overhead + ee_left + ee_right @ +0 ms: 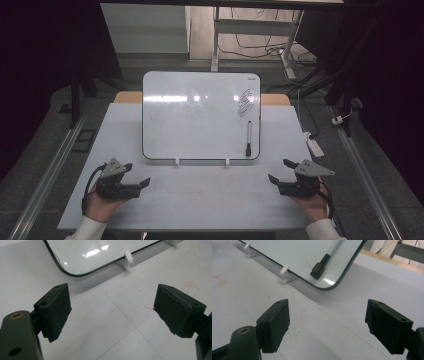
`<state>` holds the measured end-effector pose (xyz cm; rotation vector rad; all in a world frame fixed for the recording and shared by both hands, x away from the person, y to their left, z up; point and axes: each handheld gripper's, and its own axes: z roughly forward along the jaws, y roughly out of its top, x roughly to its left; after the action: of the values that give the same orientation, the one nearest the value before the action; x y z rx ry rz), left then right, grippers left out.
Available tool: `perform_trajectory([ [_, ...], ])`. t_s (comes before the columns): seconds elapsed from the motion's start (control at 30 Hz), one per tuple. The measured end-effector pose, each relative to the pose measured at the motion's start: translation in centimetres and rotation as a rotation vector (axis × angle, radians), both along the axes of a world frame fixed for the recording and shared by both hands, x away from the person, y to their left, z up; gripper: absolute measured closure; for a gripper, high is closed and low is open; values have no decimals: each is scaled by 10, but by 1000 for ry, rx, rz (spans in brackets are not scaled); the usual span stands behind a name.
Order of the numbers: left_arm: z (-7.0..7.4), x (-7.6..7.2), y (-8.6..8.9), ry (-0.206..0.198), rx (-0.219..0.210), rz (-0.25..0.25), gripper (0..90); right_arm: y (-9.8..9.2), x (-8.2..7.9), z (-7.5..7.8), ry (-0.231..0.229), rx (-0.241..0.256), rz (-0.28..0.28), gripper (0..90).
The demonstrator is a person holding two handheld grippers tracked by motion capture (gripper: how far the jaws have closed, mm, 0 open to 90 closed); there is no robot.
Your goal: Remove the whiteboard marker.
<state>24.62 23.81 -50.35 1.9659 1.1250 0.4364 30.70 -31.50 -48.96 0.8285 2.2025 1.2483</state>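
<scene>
One whiteboard [195,117] leans near the middle of the bench [200,200] on two white clips [176,161], carrying one black scribble [244,102] and one marker [248,139] at its right edge, while the left gripper [140,176] and right gripper [278,171] rest apart before it, both with jaws spread and empty.

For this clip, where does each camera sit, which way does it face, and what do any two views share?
High view: above the person's side, looking forward and down on the table; both hands, left gripper and right gripper show.
Left gripper view: rides the left gripper, facing the whiteboard bottom left corner; open jaws show.
Right gripper view: rides the right gripper, facing the marker on the board's bottom right corner; open jaws show.
Shared: whiteboard and its white clips.
</scene>
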Motion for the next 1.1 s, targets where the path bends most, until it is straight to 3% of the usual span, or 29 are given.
perform_trajectory([
  [0.17, -1, 2, 1, -1, -4, -5, 154, 1, 0, -2, -15, 1, -4, 194],
  [0.43, -2, 5, 0, 4, -1, 4, 154, 5, 3, -4, 5, 6, -11, 198],
  [0.57, -2, 5, -1, 6, -10, 5, 155, 3, 1, 1, 7, 42, -33, 213],
  [0.8, -3, 5, -4, 5, 3, -7, 156, 6, -1, 3, 5, 28, -39, 220],
  [1.1, -4, 7, -2, 9, -9, -15, 160, 19, -5, 15, -1, 24, -42, 243],
])
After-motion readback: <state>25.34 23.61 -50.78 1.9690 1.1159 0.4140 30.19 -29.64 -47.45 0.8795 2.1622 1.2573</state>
